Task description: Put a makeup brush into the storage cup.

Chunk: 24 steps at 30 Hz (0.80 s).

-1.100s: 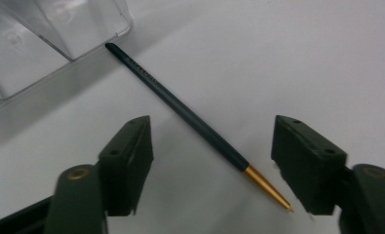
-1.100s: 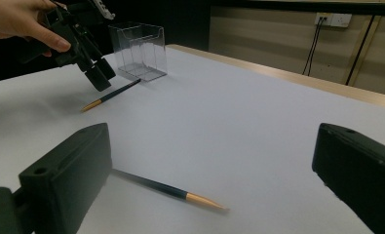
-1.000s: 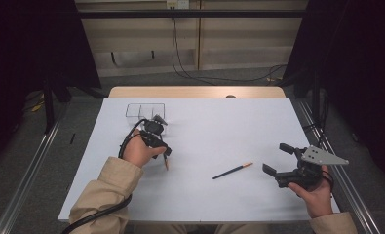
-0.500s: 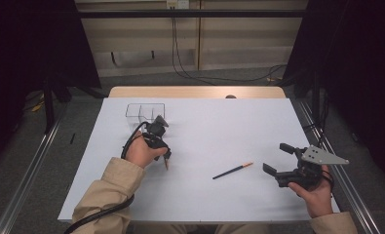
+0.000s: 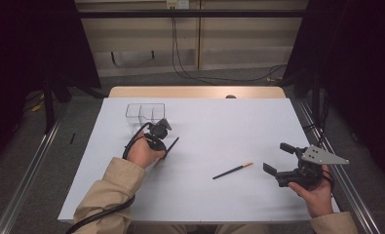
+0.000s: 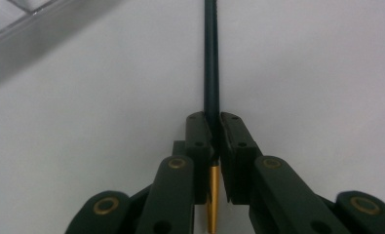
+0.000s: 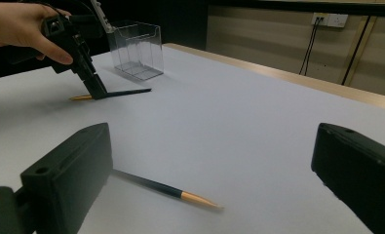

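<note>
My left gripper [image 5: 162,146] is shut on a dark pencil [image 5: 172,145] with a gold end, holding it low over the white table [image 5: 219,122]. In the left gripper view the jaws of the left gripper [image 6: 212,119] clamp the pencil [image 6: 211,58] mid-shaft, its gold end pointing back toward me. From the right gripper view, the left gripper [image 7: 95,90] and its pencil [image 7: 126,91] sit just in front of a clear box [image 7: 136,48]. A second dark pencil [image 5: 233,170] lies flat on the table. My right gripper [image 5: 278,157] is open just right of it, and the second pencil [image 7: 165,189] lies ahead of that right gripper [image 7: 212,141].
The clear compartmented box [image 5: 145,113] stands at the back left of the table, and its edge [image 6: 24,29] is close to the left gripper. The table's wooden far edge [image 5: 195,91] and metal side rails [image 5: 341,175] bound the surface. Cables run along the floor behind.
My left hand has shifted and turned slightly with the pencil in its grip, so the shaft now points toward the back right. The right gripper and the loose pencil have not moved.
</note>
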Each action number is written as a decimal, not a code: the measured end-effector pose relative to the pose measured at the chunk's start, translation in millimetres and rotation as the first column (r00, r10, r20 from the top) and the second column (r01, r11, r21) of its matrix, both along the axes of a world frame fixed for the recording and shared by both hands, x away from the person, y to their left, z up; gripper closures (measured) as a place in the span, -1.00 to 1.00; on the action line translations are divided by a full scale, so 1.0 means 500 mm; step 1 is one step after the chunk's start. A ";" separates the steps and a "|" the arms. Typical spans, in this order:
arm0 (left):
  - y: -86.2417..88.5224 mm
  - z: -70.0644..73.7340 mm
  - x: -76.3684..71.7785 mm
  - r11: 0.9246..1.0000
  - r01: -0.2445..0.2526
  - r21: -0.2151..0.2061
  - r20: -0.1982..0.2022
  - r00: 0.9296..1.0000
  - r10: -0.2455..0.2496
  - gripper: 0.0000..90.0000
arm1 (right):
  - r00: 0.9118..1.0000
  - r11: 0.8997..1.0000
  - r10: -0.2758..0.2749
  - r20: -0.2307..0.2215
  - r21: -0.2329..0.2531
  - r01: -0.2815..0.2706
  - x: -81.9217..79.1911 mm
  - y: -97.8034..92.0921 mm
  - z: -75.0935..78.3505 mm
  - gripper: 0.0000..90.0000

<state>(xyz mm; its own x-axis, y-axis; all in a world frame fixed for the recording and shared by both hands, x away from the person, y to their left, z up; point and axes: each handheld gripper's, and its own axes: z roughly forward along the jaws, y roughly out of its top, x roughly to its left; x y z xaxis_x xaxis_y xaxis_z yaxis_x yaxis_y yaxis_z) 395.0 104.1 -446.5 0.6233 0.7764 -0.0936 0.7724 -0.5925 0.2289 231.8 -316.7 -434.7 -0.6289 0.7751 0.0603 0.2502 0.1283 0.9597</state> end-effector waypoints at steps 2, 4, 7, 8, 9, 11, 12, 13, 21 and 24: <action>-0.004 0.000 -0.001 0.999 0.031 0.015 0.010 0.999 -0.031 0.86 | 1.000 1.000 0.000 0.000 0.000 0.000 0.000 0.000 -0.001 -0.98; -0.006 0.001 0.000 0.998 0.061 0.032 0.012 0.998 -0.061 0.86 | 1.000 1.000 0.000 0.000 0.000 0.000 0.000 0.001 0.000 -0.98; -0.006 0.000 0.002 0.995 0.093 0.033 0.009 0.996 -0.093 0.86 | 1.000 1.000 0.001 -0.002 0.000 -0.001 0.000 0.001 0.000 -0.98; -0.005 0.000 0.003 0.995 0.093 0.028 0.004 0.996 -0.093 0.86 | 1.000 1.000 0.001 -0.003 0.001 -0.001 0.000 0.001 0.000 -0.98; -0.005 0.000 0.005 0.996 0.081 0.025 -0.005 0.997 -0.081 0.85 | 1.000 1.000 0.000 -0.002 -0.001 0.000 0.000 0.001 0.000 -0.98; -0.004 -0.001 0.007 0.997 0.080 0.023 -0.007 0.997 -0.080 0.85 | 1.000 1.000 0.000 -0.002 0.000 0.000 0.000 0.001 0.000 -0.98; -0.003 -0.001 0.009 0.997 0.076 0.021 -0.013 0.997 -0.076 0.84 | 1.000 1.000 0.000 -0.003 -0.001 0.000 0.000 0.001 0.000 -0.98; -0.002 -0.002 0.009 0.997 0.071 0.016 -0.017 0.997 -0.070 0.84 | 1.000 1.000 0.001 -0.003 -0.001 -0.001 0.000 0.001 0.000 -0.98; 0.000 -0.005 0.008 0.996 0.088 0.011 -0.007 0.996 -0.088 0.84 | 1.000 1.000 0.006 -0.004 -0.007 -0.006 0.002 0.004 -0.001 -0.98; 0.004 -0.005 0.009 0.997 0.074 -0.008 -0.018 0.997 -0.075 0.86 | 1.000 1.000 0.010 -0.006 -0.011 -0.010 0.004 0.007 -0.002 -0.97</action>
<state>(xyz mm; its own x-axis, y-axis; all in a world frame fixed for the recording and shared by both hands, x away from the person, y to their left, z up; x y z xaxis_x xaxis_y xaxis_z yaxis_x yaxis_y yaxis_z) 399.4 106.0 -448.9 0.6775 0.7271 -0.1110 0.7302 -0.6469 0.2198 233.9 -313.3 -435.7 -0.6365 0.7692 0.0562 0.2550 0.1410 0.9566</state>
